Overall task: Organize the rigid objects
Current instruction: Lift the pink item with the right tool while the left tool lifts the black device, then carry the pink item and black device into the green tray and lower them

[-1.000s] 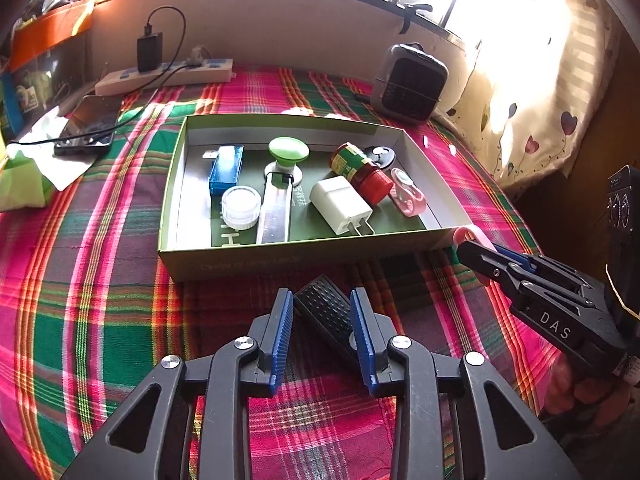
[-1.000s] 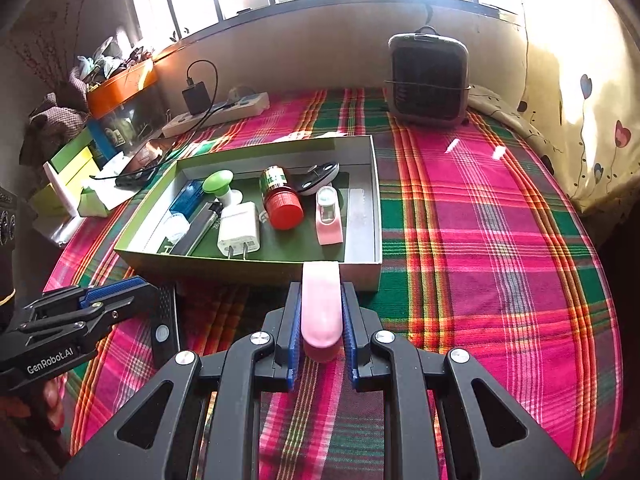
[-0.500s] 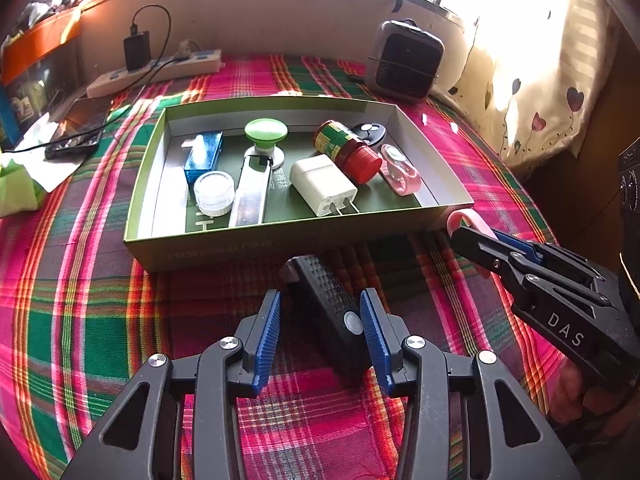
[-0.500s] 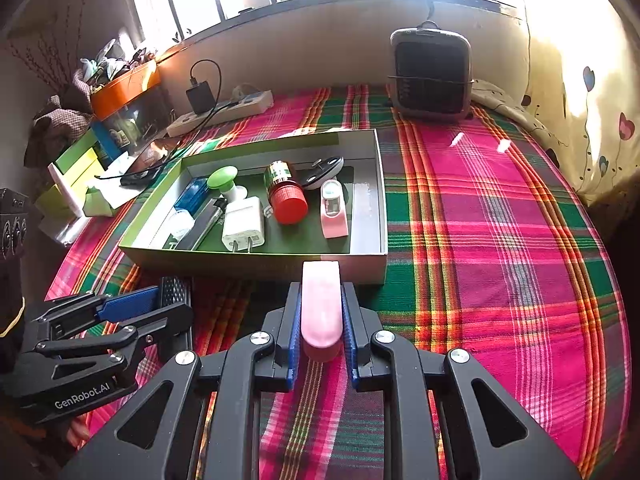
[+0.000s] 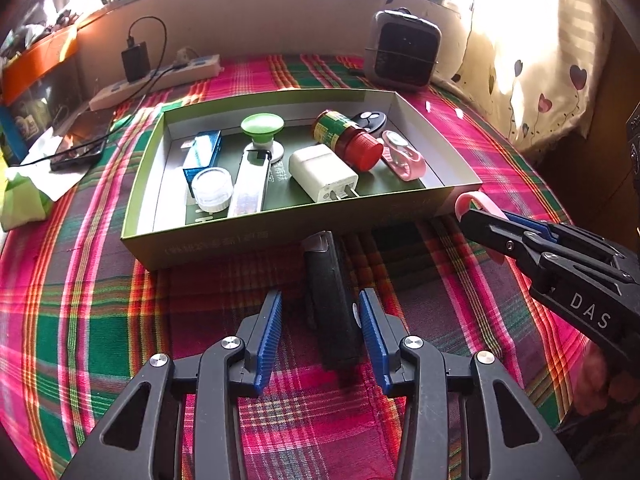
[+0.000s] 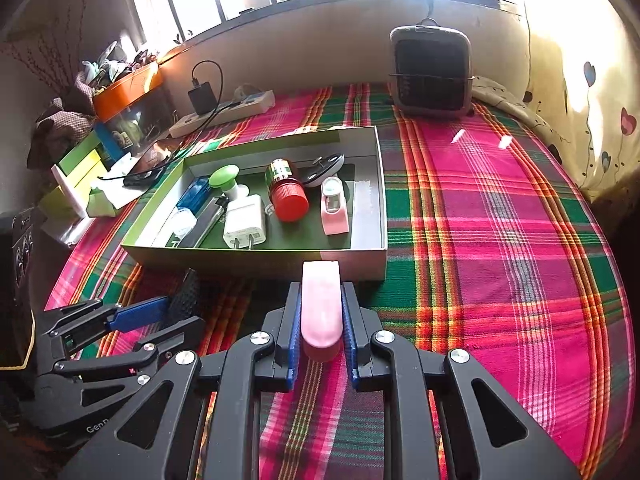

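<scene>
The left tool (image 5: 320, 334) stands wide around the black remote (image 5: 334, 304), whose long axis points to 12 o'clock. The right tool (image 6: 321, 320) grips a pink case (image 6: 321, 304). Beyond lies the green box (image 5: 280, 236).

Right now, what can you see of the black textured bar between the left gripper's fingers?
The black bar is long, slim and dark, plastic by its look, with a ridged, dotted top and a pale round spot on one side. It lies flat on the plaid cloth, its far end near the green box. The left gripper straddles it, jaws open, neither pad pressing it.
</scene>
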Demonstrator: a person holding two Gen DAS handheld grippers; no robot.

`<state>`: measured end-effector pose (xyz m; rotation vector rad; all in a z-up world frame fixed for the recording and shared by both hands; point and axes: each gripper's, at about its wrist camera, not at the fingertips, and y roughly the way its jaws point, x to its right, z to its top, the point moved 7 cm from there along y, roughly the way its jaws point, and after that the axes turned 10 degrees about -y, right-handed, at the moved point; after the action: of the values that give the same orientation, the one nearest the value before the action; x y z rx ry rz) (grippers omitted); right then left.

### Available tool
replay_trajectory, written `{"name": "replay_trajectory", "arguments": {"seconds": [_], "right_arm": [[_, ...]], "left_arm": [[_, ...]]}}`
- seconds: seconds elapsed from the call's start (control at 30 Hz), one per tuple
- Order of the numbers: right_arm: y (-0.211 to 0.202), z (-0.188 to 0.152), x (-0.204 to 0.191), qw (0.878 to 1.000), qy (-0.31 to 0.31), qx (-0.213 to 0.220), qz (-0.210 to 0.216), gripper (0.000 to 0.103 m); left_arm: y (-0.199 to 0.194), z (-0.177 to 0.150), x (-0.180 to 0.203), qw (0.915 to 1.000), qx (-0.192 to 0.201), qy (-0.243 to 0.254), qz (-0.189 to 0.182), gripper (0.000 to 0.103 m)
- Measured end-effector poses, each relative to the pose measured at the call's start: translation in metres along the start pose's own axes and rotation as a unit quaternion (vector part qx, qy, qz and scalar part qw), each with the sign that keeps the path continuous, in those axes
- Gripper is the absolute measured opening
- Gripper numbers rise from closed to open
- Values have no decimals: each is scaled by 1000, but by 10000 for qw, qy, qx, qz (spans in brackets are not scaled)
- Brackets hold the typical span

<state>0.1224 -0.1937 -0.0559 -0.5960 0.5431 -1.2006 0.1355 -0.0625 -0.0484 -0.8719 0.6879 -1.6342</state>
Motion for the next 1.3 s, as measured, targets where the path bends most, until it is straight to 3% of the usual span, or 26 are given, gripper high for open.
{"name": "replay_trajectory", "arguments": {"seconds": [0.07,0.77,1.3], "right_arm": [[0,0,0,10000,-1,-1,3,19],[-8,1,-6,9999,-106,35,-71,19],[-13,26,-18,9994,-245,222,33,19]], "left_arm": [[0,0,-1,10000,10,4,12,23],[-25,7,-6,9994,314,-15,-119,23],[-41,50,-28,9976,584,-211,-310,23]]}}
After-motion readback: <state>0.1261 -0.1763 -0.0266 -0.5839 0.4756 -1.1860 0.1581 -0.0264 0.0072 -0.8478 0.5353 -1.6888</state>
